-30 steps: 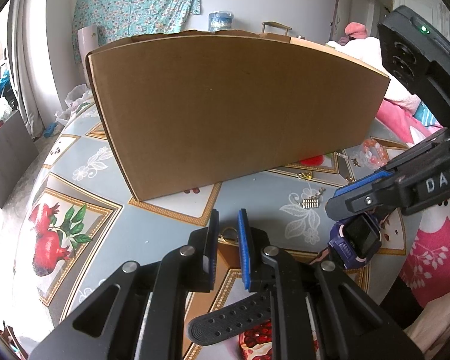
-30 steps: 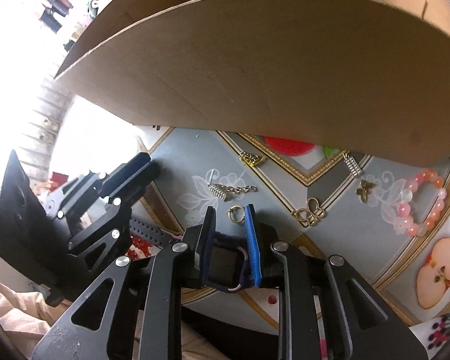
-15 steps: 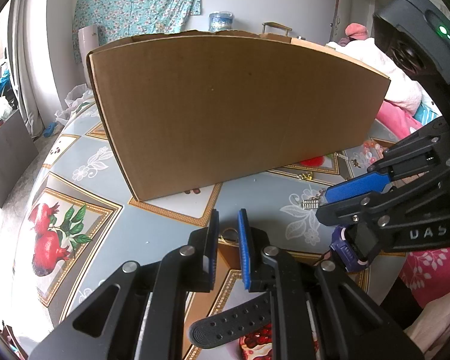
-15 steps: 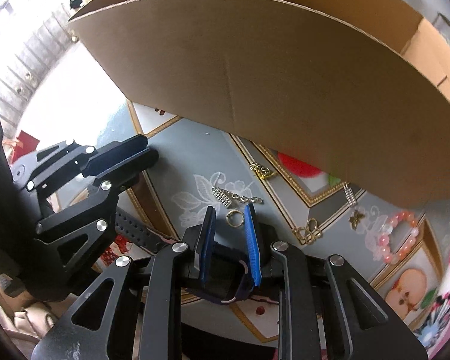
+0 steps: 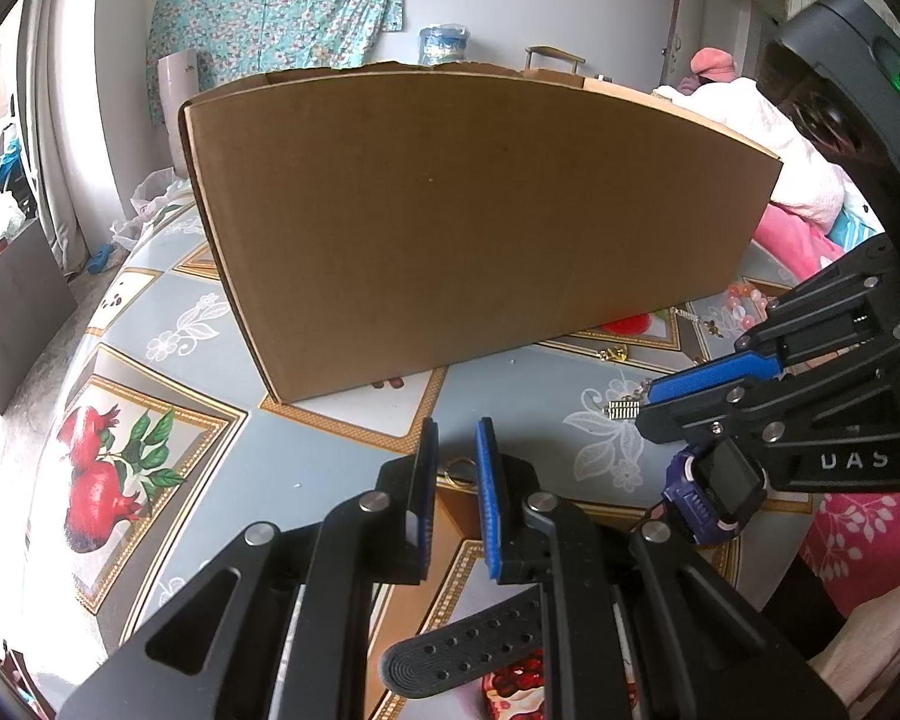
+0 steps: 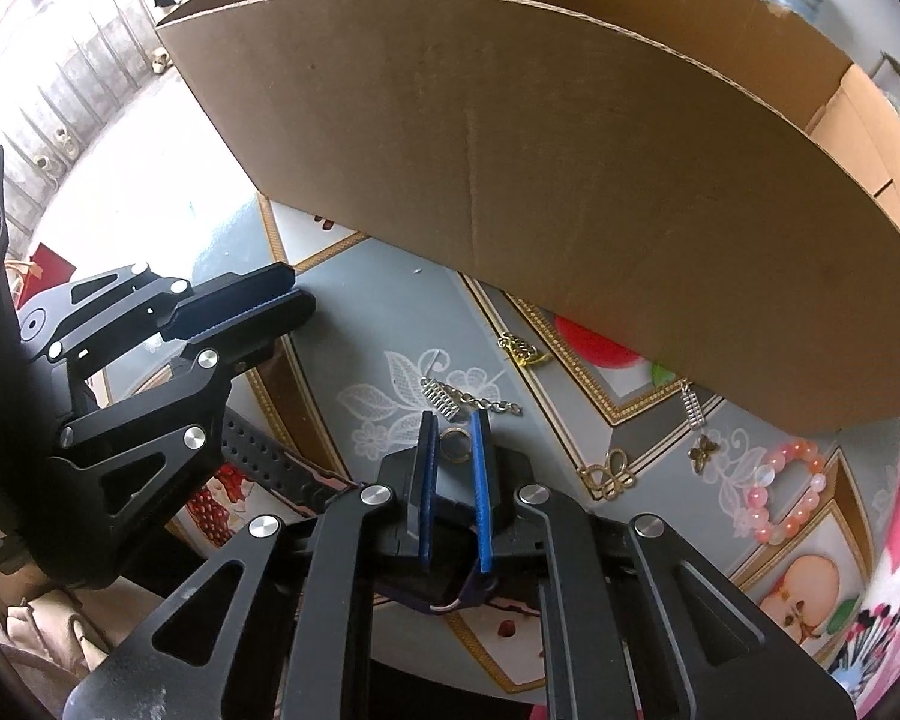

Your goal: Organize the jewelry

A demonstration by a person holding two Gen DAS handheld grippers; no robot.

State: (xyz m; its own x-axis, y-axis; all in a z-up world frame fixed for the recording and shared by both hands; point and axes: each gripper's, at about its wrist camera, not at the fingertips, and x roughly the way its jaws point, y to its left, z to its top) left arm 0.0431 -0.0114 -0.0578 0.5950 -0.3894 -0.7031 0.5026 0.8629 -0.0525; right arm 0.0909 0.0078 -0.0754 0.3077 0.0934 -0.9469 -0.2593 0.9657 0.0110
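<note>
Worktop [image 5: 168,324], fruit-print cloth. Its rim curves away on the left, with bare cloth there and floor beyond. Box [image 5: 450,228], cardboard with an open top, stands across the far side. Its near wall blocks forward moves, leaving only a strip of worktop in front of it.

Left claw [image 5: 453,438] is released: pads a narrow gap apart, nothing between them. It hangs over the near strip and points at the ring [image 6: 453,443].

Right claw [image 6: 453,426] is just right of it, tilted steeply down, jaws closing. Its tips also frame the ring, which lies on the cloth beyond. "DAS" reads on its side.

Watch [image 5: 714,489], purple case, sits low under the right claw by the pad roots. Cannot tell whether the pads press it. Its black strap runs left under the left claw.

Jewelry lies loose between box and claws:
- bracelet [image 6: 780,492], pink beads, far right near the rim
- chain [image 6: 480,402] just past the ring
- knot charm [image 6: 612,480], gold
- clasp [image 6: 522,351], gold, close to the box wall
- bar pendant [image 6: 693,408]
- butterfly [image 6: 702,450]

The two claws stand close, with little room between them.
</note>
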